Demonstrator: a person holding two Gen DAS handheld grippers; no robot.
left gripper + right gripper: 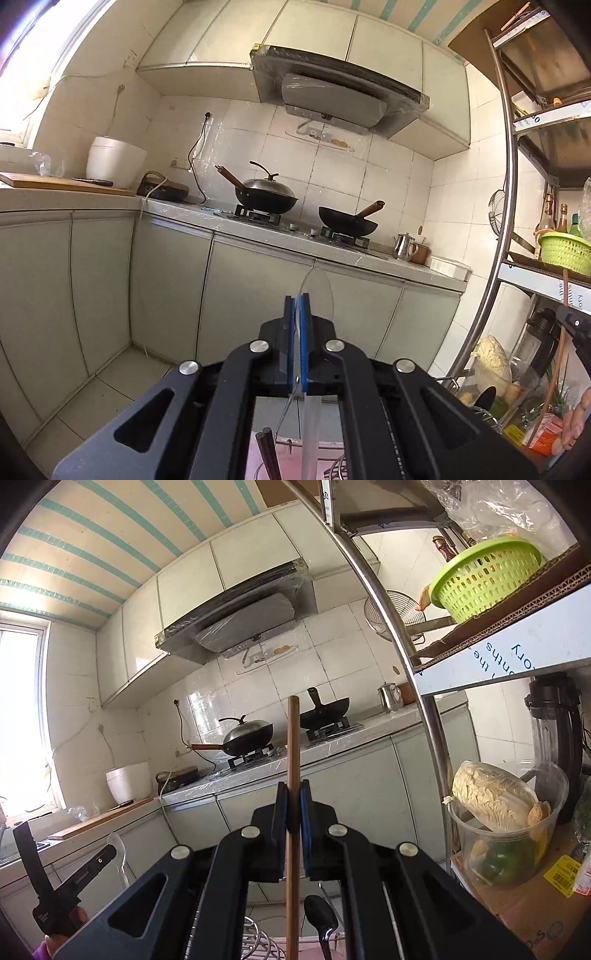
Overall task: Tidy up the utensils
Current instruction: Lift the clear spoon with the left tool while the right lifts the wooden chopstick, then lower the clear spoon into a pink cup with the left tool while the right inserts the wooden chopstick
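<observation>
Left wrist: tiled kitchen, counter.

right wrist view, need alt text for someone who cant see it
The right hand-held gripper is shut on an upright wooden stick in a kitchen. Behind it are two woks on a stove, and a rack at right holds a green basket.

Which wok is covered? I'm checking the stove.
The left wok wears a lid; the right wok is open.
</observation>
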